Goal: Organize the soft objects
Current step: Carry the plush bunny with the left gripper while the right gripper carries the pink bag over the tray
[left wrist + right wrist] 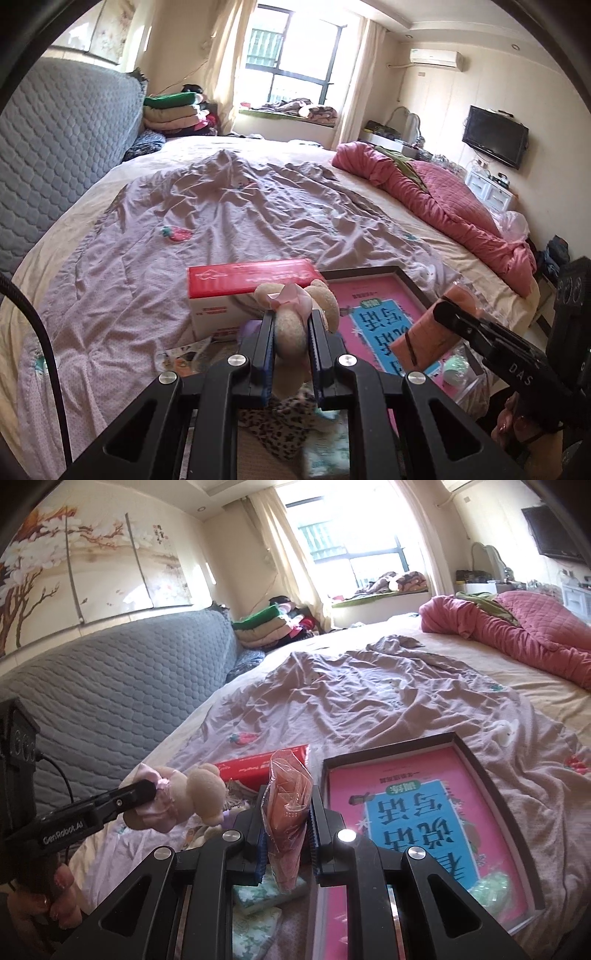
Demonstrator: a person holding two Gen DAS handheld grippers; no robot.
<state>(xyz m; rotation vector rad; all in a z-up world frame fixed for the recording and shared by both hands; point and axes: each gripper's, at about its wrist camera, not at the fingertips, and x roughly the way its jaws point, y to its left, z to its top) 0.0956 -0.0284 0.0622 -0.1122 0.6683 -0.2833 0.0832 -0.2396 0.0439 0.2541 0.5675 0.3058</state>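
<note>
A beige plush toy (291, 328) with a pink bow is squeezed between the pads of my left gripper (291, 325), held above the bed. In the right wrist view the same plush toy (199, 794) hangs at the left in the left gripper (147, 794). My right gripper (287, 808) is shut on an orange-pink packet in clear wrap (288, 797). That packet (424, 332) and the right gripper (443, 314) show at the right of the left wrist view.
Below lie a red and white box (251, 291), a dark-framed tray holding a pink book (424, 823), tissue packs (255, 919) and a leopard-print cloth (273, 424). A rumpled lilac sheet (229, 206) covers the bed; a pink quilt (443, 199) lies right, a grey headboard (55, 147) left.
</note>
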